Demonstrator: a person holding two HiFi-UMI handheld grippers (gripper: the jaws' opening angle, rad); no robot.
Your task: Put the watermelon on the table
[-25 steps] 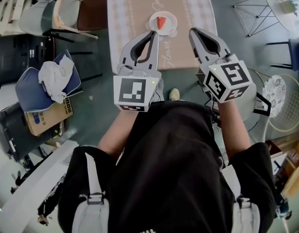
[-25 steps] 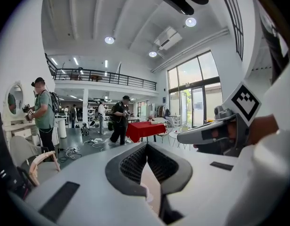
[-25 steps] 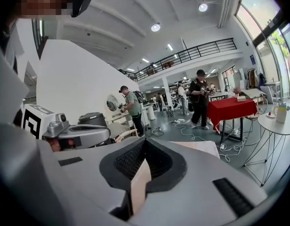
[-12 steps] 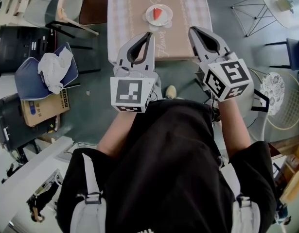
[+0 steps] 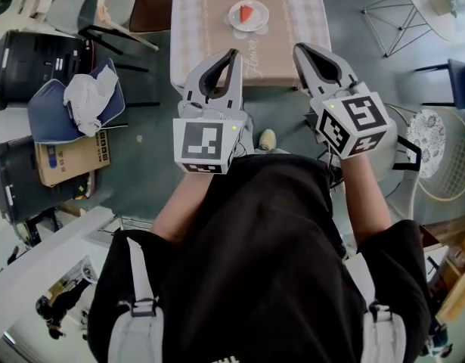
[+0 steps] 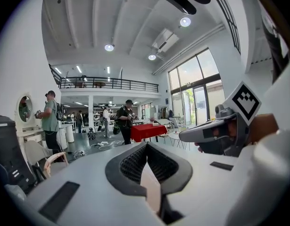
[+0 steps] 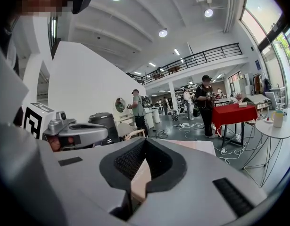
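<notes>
Since the red watermelon wedge [image 5: 248, 12] already sits on its white round plate [image 5: 236, 21] atop the tan cloth-covered table [image 5: 202, 21], the left hand-held gripper [image 5: 233, 52] & right hand-held gripper [image 5: 296, 48] hang clenched on nothing, well apart from it, prob. w/ the job done.

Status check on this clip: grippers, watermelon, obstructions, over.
Grippers: left gripper and right gripper shut, empty, short of beige-clothed table. Thing: red watermelon slice on white round plate on that table. Obstruction: wooden chair at table's left, off the path.
</notes>
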